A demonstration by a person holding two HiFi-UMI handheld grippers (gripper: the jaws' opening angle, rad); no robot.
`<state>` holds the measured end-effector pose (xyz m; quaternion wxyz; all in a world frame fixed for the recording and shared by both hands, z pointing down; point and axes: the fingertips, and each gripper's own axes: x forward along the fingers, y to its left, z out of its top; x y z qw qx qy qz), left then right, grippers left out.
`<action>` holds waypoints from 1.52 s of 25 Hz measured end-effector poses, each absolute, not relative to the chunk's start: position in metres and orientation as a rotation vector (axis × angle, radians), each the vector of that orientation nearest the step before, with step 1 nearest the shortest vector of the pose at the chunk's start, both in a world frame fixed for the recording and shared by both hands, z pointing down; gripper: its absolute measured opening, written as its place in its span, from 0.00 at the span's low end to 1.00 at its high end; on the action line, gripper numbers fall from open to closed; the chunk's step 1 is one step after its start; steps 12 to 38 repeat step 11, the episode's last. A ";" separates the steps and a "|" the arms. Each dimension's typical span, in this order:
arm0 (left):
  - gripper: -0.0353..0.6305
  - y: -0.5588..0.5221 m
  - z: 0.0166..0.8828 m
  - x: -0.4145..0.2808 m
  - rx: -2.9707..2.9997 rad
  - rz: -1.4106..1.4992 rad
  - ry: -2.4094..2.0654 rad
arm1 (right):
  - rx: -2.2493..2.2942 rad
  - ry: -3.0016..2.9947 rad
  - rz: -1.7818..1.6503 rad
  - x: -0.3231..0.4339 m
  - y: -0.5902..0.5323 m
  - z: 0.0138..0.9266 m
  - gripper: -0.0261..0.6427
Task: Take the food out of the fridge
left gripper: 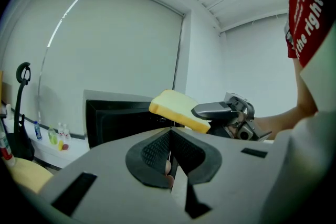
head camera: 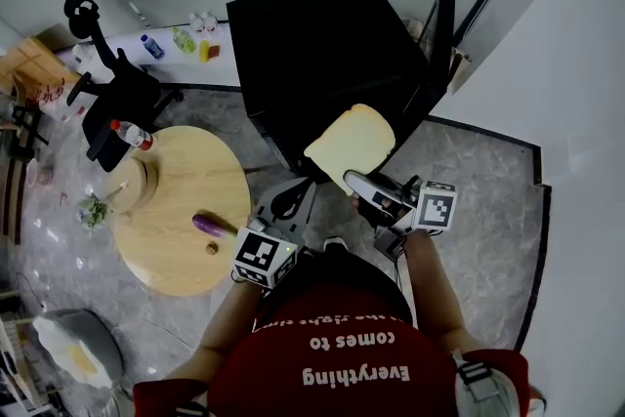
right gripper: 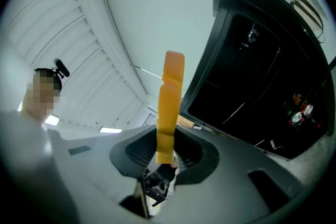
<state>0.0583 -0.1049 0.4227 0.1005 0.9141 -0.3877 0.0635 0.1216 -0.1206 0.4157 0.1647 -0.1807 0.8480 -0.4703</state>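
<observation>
Bread (head camera: 352,144) pinched by its edge in the right gripper (head camera: 364,185) could slip if jolted; left gripper (left gripper: 170,155) sits closed, empty.

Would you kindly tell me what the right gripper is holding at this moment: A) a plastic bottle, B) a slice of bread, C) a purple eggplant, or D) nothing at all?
B: the right gripper has its jaws closed on one edge of a slice of bread, held up in front of the black fridge.
</observation>
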 end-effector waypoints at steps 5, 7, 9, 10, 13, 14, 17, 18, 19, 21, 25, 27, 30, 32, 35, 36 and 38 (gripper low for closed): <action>0.06 -0.105 0.407 0.053 2.712 0.133 -1.112 | -0.526 2.432 -1.292 0.116 -0.115 0.395 0.18; 0.06 -0.105 0.399 0.049 2.725 0.114 -1.109 | -0.527 2.435 -1.270 0.113 -0.113 0.386 0.18; 0.06 -0.106 0.393 0.045 2.736 0.096 -1.109 | -0.529 2.442 -1.249 0.109 -0.110 0.378 0.18; 0.06 -0.106 0.390 0.042 2.740 0.087 -1.108 | -0.531 2.446 -1.238 0.107 -0.109 0.375 0.18; 0.06 -0.105 0.388 0.040 2.743 0.077 -1.108 | -0.532 2.451 -1.228 0.106 -0.108 0.372 0.18; 0.06 -0.105 0.388 0.040 2.743 0.077 -1.108 | -0.532 2.451 -1.228 0.106 -0.108 0.372 0.18; 0.06 -0.105 0.388 0.040 2.743 0.077 -1.108 | -0.532 2.451 -1.228 0.106 -0.108 0.372 0.18; 0.06 -0.105 0.388 0.040 2.743 0.077 -1.108 | -0.532 2.451 -1.228 0.106 -0.108 0.372 0.18; 0.06 -0.105 0.388 0.040 2.743 0.077 -1.108 | -0.532 2.451 -1.228 0.106 -0.108 0.372 0.18; 0.06 -0.105 0.388 0.040 2.743 0.077 -1.108 | -0.532 2.451 -1.228 0.106 -0.108 0.372 0.18; 0.06 -0.105 0.388 0.040 2.743 0.077 -1.108 | -0.532 2.451 -1.228 0.106 -0.108 0.372 0.18; 0.06 -0.105 0.388 0.040 2.743 0.077 -1.108 | -0.532 2.451 -1.228 0.106 -0.108 0.372 0.18; 0.06 -0.105 0.388 0.040 2.743 0.077 -1.108 | -0.532 2.451 -1.228 0.106 -0.108 0.372 0.18; 0.06 -0.105 0.388 0.040 2.743 0.077 -1.108 | -0.532 2.451 -1.228 0.106 -0.108 0.372 0.18; 0.06 -0.105 0.388 0.040 2.743 0.077 -1.108 | -0.532 2.451 -1.228 0.106 -0.108 0.372 0.18; 0.06 -0.105 0.388 0.040 2.743 0.077 -1.108 | -0.532 2.451 -1.228 0.106 -0.108 0.372 0.18; 0.06 -0.105 0.388 0.040 2.743 0.077 -1.108 | -0.532 2.451 -1.228 0.106 -0.108 0.372 0.18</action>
